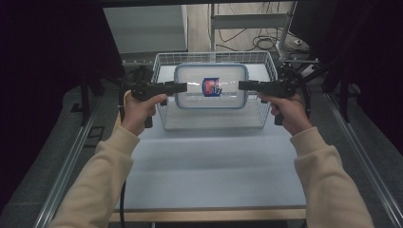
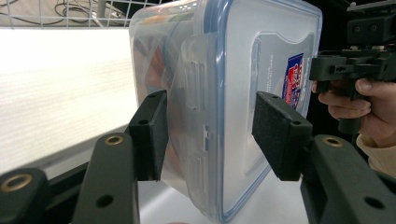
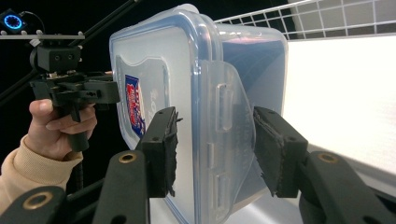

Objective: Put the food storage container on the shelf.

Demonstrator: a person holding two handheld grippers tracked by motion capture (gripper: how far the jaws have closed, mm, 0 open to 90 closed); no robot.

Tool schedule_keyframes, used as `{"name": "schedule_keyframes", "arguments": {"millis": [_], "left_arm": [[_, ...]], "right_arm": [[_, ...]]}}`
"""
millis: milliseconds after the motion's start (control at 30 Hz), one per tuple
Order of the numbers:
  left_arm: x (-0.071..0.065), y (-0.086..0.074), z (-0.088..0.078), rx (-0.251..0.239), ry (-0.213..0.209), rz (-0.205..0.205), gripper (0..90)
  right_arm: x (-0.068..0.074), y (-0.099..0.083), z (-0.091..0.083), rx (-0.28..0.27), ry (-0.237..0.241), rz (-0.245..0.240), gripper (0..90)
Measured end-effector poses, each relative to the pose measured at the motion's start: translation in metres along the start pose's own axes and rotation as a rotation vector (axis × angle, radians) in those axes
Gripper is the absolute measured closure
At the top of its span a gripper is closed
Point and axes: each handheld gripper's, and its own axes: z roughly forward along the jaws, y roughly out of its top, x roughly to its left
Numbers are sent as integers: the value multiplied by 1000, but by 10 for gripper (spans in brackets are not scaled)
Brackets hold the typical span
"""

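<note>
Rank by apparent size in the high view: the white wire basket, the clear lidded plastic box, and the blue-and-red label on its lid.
1. White wire basket, largest.
2. Clear lidded plastic box; raised nearer the camera, so it looks bigger than it is.
3. Blue-and-red label, smallest.

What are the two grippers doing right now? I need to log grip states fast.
Left gripper: closed on one end of the clear lidded container, at its side latch.
Right gripper: closed on the opposite end of it.
</note>
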Motion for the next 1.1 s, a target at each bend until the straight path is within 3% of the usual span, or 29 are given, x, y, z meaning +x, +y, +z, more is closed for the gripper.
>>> {"name": "schedule_keyframes", "arguments": {"millis": [267, 533, 700, 733, 933, 1100], "left_arm": [[11, 14, 12, 9, 6, -23, 474], [23, 28, 21, 15, 7, -19, 479], [33, 31, 31, 35, 5, -59, 475], [38, 32, 34, 27, -7, -90, 472], [47, 37, 41, 31, -21, -122, 469], [50, 43, 48, 48, 2, -140, 436]], "right_arm": [[-19, 13, 10, 10, -4, 46, 512], [-34, 25, 19, 2, -8, 90, 502], [-40, 28, 23, 10, -26, 105, 501], [-42, 30, 24, 9, -29, 120, 502], [-45, 38, 28, 16, -53, 131, 495], [-51, 42, 33, 11, -68, 173, 484]]}}
